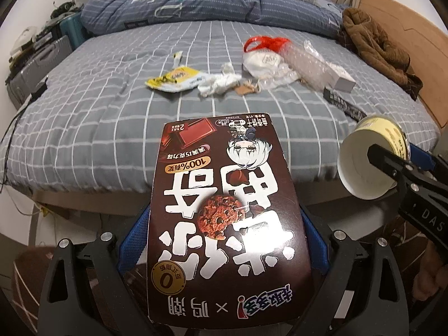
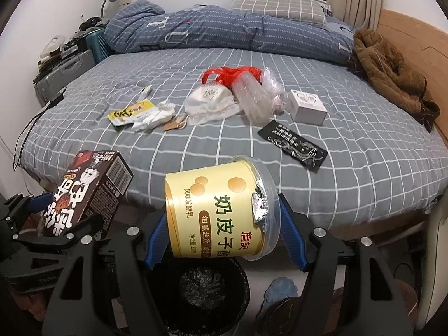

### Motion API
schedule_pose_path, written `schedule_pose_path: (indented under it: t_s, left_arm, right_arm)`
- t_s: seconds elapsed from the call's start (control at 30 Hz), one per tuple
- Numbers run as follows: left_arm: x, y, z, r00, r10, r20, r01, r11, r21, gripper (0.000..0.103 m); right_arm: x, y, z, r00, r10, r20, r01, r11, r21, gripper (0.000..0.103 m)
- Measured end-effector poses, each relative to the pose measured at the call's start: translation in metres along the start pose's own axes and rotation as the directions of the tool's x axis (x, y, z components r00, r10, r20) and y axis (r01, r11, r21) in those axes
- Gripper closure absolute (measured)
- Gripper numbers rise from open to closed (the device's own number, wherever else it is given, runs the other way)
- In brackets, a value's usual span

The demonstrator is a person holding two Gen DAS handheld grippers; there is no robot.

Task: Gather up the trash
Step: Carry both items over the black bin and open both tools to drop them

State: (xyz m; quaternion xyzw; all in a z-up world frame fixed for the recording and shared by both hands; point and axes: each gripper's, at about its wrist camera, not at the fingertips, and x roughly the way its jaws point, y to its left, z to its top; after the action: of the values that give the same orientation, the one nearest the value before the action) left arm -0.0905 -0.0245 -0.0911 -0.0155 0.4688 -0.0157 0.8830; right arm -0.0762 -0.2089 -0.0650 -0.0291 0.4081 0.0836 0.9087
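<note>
Yogurt cup [image 2: 221, 210] lay sideways, clamped between the right gripper's [image 2: 221, 221] blue pads, directly above the black-lined bin [image 2: 201, 291]. Left gripper [image 1: 226, 240] was closed on the chocolate cookie box [image 1: 224, 218], left of the cup and off the bin's rim. Risk, as judged: released from there, the box would miss the bin. More litter remained ahead on the bed [image 2: 350, 168].

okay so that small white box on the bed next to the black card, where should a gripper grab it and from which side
Grip the white box across its two opposite side walls, coming down from above. It sits flat on the bed with its top face up. The crumpled clear plastic crowds its left side, so closing front to back looks safer.
</note>
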Motion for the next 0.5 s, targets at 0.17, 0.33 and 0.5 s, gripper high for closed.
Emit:
schedule_pose_path:
  t_s: [0.17,0.33,0.5]
  left_arm:
    - [0.004,-0.002,-0.018,0.999,-0.017,-0.041,0.017,1.0,-0.007,0.012]
    - [0.006,-0.001,-0.035,0.998,-0.013,-0.066,0.011,1.0,-0.022,0.012]
    - [0.012,-0.003,-0.049,0.996,-0.004,-0.09,0.003,1.0,-0.012,0.012]
  right_arm:
    - [0.003,0.005,-0.012,1.0,0.004,-0.03,-0.004,1.0,-0.011,0.037]
    - [0.005,0.01,-0.023,0.998,0.008,-0.062,-0.01,1.0,-0.02,0.037]
    - [0.011,0.012,-0.04,0.994,0.024,-0.108,-0.026,1.0,-0.015,0.037]
